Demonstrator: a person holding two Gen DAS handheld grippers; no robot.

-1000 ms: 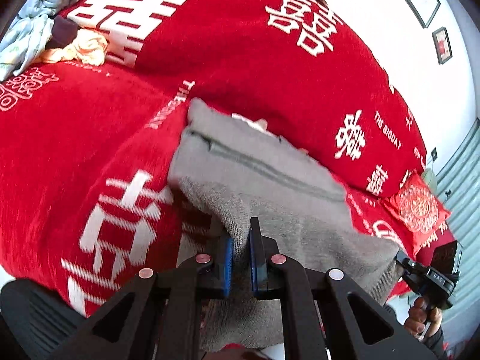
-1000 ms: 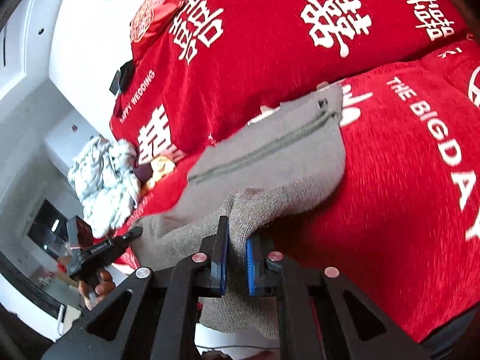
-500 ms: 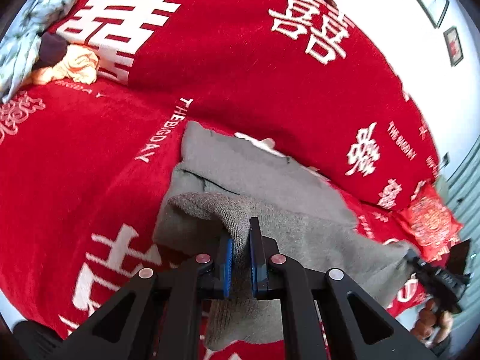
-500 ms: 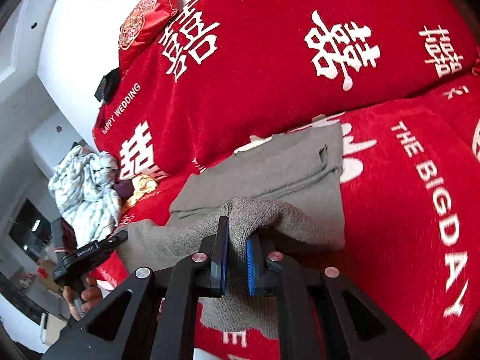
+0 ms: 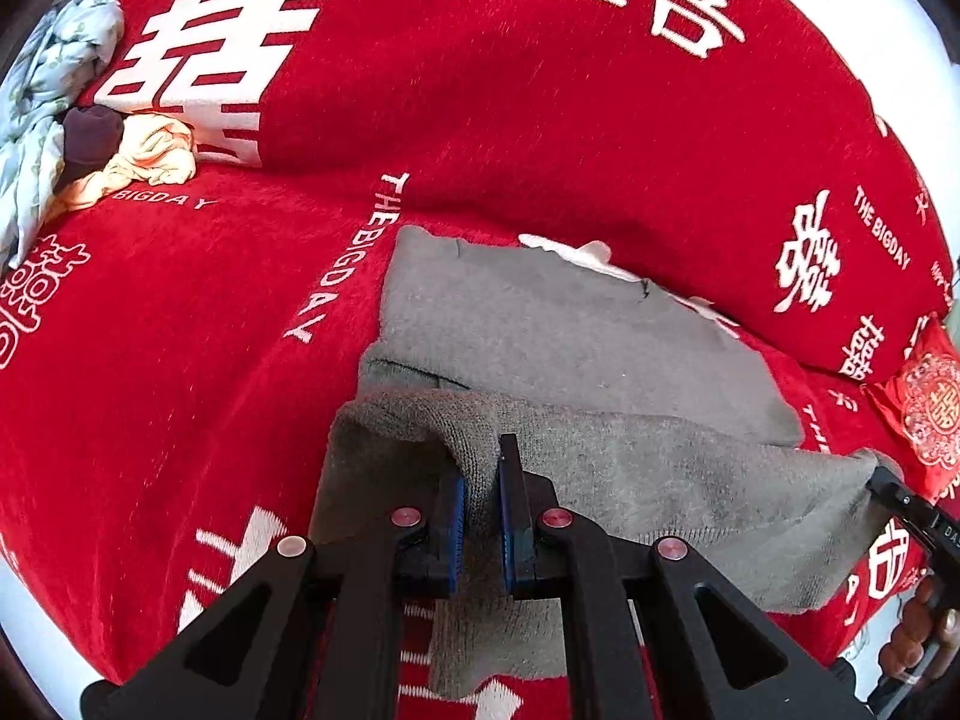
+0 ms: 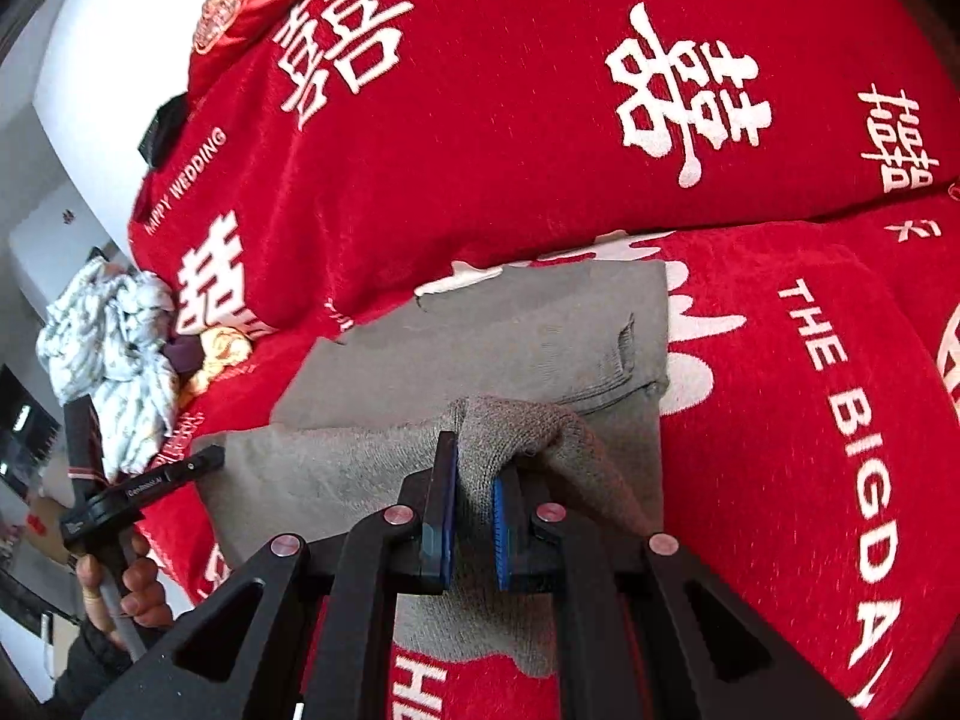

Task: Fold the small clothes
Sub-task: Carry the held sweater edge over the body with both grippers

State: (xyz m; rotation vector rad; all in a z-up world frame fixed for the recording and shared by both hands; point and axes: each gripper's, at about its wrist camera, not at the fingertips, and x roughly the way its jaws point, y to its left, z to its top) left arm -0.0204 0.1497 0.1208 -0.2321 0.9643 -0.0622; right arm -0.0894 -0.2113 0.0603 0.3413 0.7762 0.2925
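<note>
A grey knit garment [image 5: 558, 330] lies on the red sofa seat, its far part flat against the backrest. My left gripper [image 5: 480, 468] is shut on the garment's near left corner, lifted and doubled over the flat part. In the right wrist view the garment [image 6: 480, 330] shows the same fold. My right gripper [image 6: 474, 474] is shut on the near right corner, a hump of fabric bunched over the fingertips. The near edge stretches between both grippers. Each gripper shows at the edge of the other's view: the right gripper [image 5: 900, 498], the left gripper [image 6: 180, 468].
The red sofa cover [image 5: 180, 360] with white characters covers seat and backrest. A pile of light, peach and dark clothes [image 5: 90, 138] lies at the seat's left end, also in the right wrist view [image 6: 120, 348]. A red cushion [image 5: 930, 408] sits at the right end.
Both grippers have carried the garment's near edge forward and down toward the backrest, folding it over the flat part. The zipper line is now covered. Both grips unchanged.
</note>
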